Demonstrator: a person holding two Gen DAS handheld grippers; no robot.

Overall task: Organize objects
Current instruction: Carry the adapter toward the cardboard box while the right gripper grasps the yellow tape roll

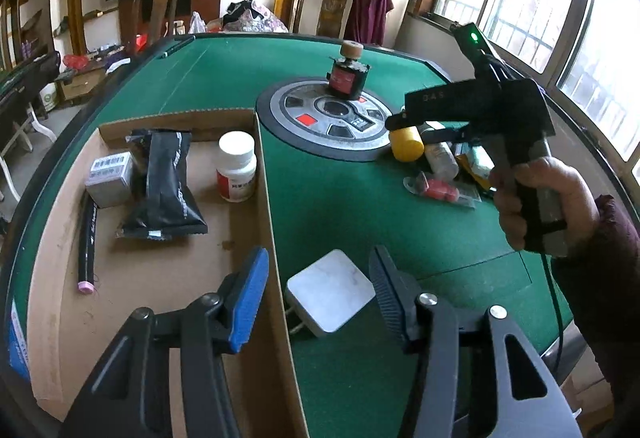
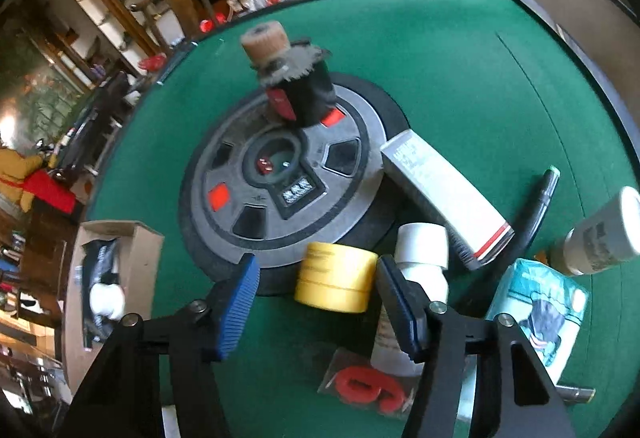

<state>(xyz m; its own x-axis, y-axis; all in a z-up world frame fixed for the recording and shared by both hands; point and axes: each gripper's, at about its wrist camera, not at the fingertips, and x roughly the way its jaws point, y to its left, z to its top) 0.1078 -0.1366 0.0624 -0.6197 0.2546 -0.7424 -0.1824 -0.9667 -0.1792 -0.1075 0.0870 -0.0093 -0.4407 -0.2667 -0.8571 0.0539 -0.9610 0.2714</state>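
The right tool stands released around the yellow jar – light, rigid, smooth. Grip its flat sides squarely. The left tool – released – straddles a white adapter

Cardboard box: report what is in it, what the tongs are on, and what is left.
Done: the cardboard box holds a white pill bottle, black pouch and grey carton. In hand: right tongs straddle the yellow cylinder, not gripped. Left: white adapter, red clip packet, long box.
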